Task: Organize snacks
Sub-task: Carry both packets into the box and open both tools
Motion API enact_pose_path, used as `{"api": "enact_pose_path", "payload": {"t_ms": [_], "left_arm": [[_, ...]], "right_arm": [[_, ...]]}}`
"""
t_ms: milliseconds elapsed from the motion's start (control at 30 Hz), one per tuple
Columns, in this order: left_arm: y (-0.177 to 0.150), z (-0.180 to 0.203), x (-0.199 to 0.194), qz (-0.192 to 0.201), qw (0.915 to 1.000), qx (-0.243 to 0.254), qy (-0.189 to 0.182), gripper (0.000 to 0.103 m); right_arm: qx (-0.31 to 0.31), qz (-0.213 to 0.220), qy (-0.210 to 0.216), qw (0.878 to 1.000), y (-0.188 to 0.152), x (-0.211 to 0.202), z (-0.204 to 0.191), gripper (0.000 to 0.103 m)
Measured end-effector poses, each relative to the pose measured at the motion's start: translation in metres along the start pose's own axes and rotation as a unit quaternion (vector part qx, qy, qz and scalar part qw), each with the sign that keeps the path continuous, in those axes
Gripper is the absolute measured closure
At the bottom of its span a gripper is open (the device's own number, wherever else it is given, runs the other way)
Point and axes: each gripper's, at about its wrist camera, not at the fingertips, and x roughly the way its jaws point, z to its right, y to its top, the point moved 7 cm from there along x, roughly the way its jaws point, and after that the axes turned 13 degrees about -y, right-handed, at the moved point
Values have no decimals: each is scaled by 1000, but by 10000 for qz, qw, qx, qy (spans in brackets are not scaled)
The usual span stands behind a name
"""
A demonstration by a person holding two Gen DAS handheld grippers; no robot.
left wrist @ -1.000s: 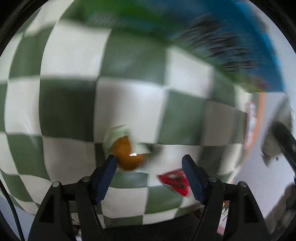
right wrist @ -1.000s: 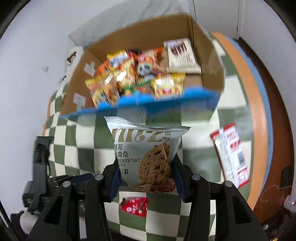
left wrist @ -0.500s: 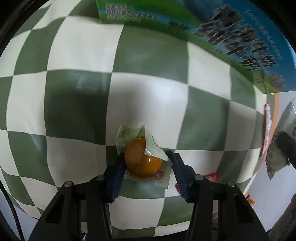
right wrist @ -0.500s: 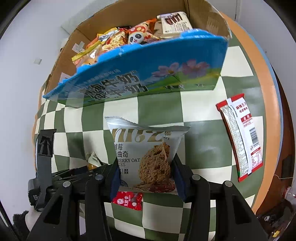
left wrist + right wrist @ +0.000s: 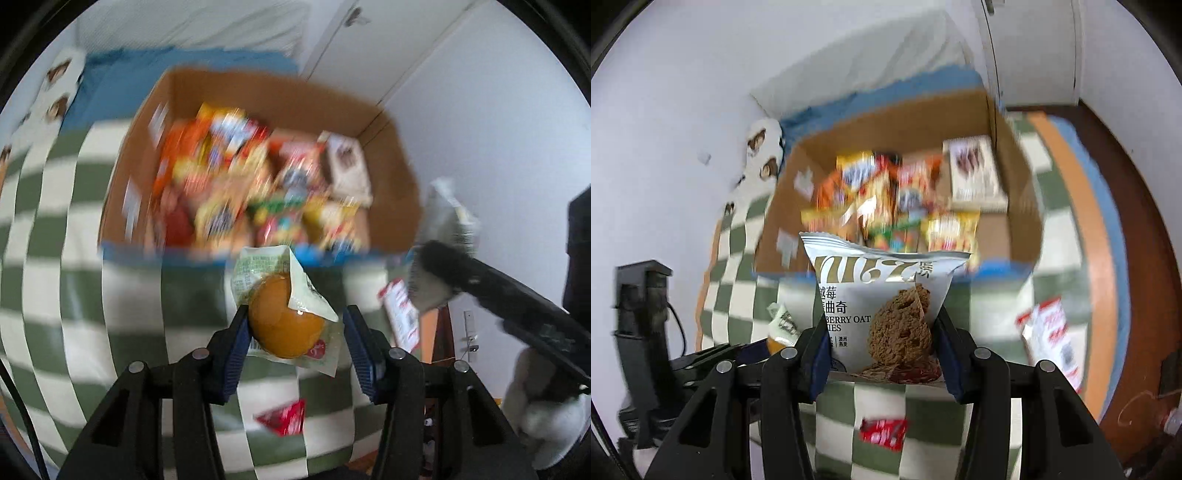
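Two handheld grippers hang above a table covered in a green and white checked cloth [image 5: 66, 236], both tilted down toward an open cardboard box [image 5: 280, 99] that sits on the cloth and is filled with bright, blurred snack packets. The left gripper [image 5: 293, 338] has just been closing and now pinches a round orange bun in a clear wrapper [image 5: 284, 325] between its blue pads, with the wrapper's printed top flap standing up toward the box's blue front edge. The right gripper [image 5: 882, 345] is clamped on a silver cookie packet [image 5: 882, 291], held upright, which shows a brown oat cookie and partly hidden lettering; its top edge overlaps the near rim of the box in the right wrist view. On the cloth below the two grippers lies a small red packet [image 5: 884, 432], apart from both. A long red and white packet [image 5: 1052, 339] lies on the cloth to the right of the box, near the table's orange and blue rim. In the left wrist view the right gripper appears at the right edge as a dark blurred bar carrying the silver packet. Both views are smeared by motion, so the print on the packets in the box cannot be read.
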Motion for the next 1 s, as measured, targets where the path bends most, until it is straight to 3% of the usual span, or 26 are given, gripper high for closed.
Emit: {"api": "enact_pose_path", "payload": {"t_ms": [133,333,467,733,767,800,833,933,1000], "left_arm": [[53,-1,9,40,9995,257,186,55],[116,-37,55,-287,9986,59,442,55],[138,-61,85,-583,9967,-108,556,55],[147,-90,131,-1137,9907,-523,530,52],[150,-94,134,-1119,9905,-546,581,44],[151,-97,134,-1091,9902,-544,687,30],[151,-99,135,-1087,9899,-526,745,17],[151,-104,134,-1067,9894,-429,891,4],[151,-106,132,-1058,9884,-320,1045,3]], "right_arm": [[-46,182,-422,9989,51,9,14,51],[-64,-160,-843,9963,88,58,32,51],[-26,-403,-944,9947,97,87,39,51],[36,-904,-937,9915,110,133,40,48],[51,-1034,-868,9908,112,140,40,38],[55,-1093,-853,9903,113,143,39,20],[77,-1148,-853,9897,114,147,39,13],[60,-1160,-868,9894,118,151,37,10],[38,-1163,-912,9890,119,153,37,10]]}}
